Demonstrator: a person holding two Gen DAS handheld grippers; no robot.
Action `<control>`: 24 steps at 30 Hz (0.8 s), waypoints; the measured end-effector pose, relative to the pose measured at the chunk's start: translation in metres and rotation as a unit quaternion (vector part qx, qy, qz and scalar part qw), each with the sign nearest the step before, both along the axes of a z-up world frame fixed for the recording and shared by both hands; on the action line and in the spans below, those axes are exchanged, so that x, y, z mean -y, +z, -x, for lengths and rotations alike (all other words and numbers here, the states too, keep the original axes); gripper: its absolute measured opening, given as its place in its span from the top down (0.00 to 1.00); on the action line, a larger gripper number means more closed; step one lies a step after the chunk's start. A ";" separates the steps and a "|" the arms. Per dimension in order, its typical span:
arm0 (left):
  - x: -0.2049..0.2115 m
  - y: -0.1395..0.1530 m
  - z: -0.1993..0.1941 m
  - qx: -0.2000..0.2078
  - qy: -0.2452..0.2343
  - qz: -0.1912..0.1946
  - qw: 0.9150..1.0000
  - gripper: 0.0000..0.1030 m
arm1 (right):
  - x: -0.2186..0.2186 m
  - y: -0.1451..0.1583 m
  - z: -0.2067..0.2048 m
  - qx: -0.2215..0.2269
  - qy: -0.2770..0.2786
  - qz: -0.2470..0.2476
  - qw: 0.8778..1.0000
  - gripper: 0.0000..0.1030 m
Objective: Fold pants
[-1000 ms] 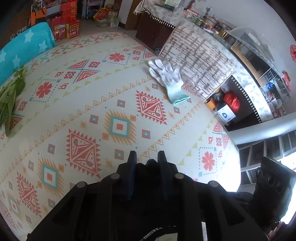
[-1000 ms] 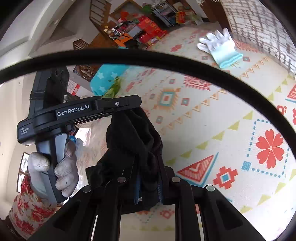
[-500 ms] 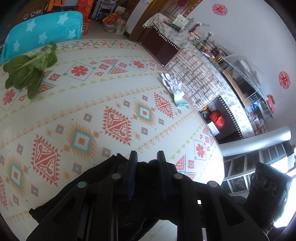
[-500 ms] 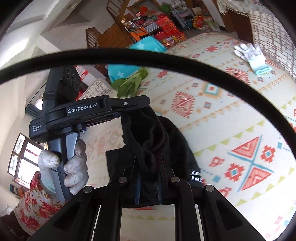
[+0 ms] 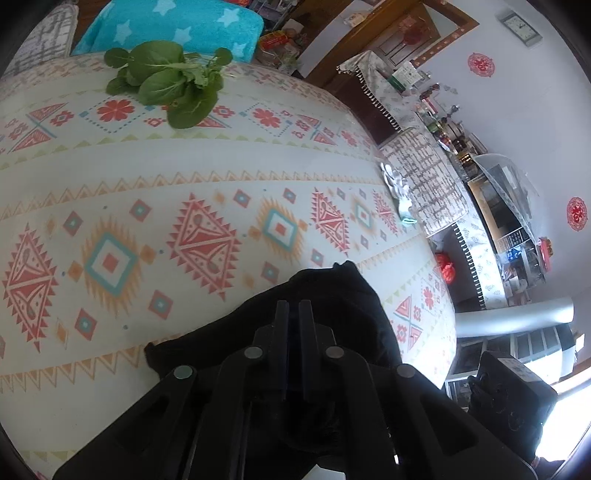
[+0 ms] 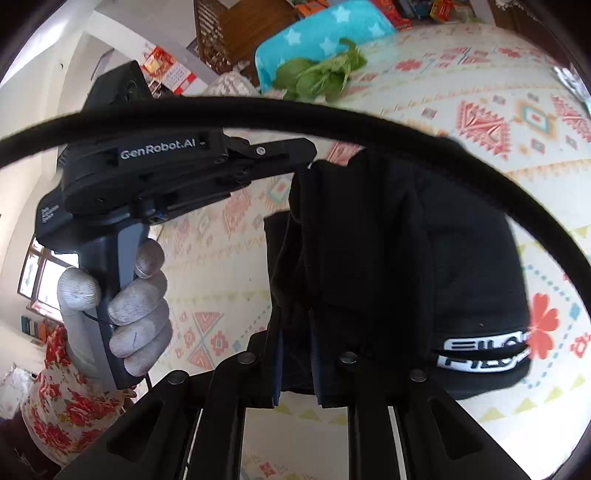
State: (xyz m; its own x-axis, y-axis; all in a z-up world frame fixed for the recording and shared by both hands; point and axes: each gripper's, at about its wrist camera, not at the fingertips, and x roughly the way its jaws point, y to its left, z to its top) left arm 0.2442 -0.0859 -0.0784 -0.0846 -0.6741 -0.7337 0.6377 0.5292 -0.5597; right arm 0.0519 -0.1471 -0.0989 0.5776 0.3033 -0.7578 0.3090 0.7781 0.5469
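Note:
The black pants (image 6: 406,266) hang bunched between both grippers above the patterned tablecloth (image 5: 184,192). A white logo band shows at their lower right in the right wrist view. My right gripper (image 6: 295,317) is shut on a fold of the pants. My left gripper (image 5: 289,306) is shut on the pants (image 5: 332,295) too, with cloth spilling out around its fingers. In the right wrist view the left gripper (image 6: 306,155) comes in from the left and pinches the top edge of the pants, held by a gloved hand (image 6: 122,295).
Green leafy vegetables (image 5: 166,85) lie at the table's far side by a blue starred cushion (image 5: 173,26). A white glove (image 5: 399,188) lies near the right edge. A black cable (image 6: 332,122) arcs across the right wrist view. Shelves and furniture stand beyond the table.
Both grippers have lifted and swung with the pants. More black cloth now shows under the left gripper, and the greens have come into fuller view.

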 end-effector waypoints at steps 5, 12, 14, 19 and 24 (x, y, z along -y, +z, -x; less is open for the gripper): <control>-0.018 -0.002 -0.005 -0.003 0.021 0.005 1.000 0.94 | -0.012 -0.004 -0.007 -0.011 0.012 0.018 1.000 0.74; -0.014 -0.001 0.000 -0.018 0.014 0.026 0.999 0.56 | -0.026 0.038 0.034 0.033 0.013 0.119 0.992 0.31; -0.006 -0.005 0.005 -0.027 0.005 0.025 0.999 0.54 | -0.023 0.044 0.043 0.030 0.001 0.158 0.987 0.31; 0.019 -0.014 0.024 -0.029 -0.021 0.009 0.999 0.51 | -0.028 0.035 0.035 0.005 0.006 0.250 0.968 0.31; 0.035 -0.017 0.036 -0.005 -0.029 -0.022 0.999 0.52 | -0.040 0.019 0.019 0.000 0.039 0.284 0.958 0.31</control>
State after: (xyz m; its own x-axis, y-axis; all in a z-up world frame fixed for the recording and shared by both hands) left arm 0.2081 -0.1204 -0.0950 -0.1294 -0.6348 -0.7618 0.6629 0.5159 -0.5425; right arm 0.0330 -0.1068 -0.0798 0.5708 -0.1159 -0.8129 0.2373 0.9710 0.0282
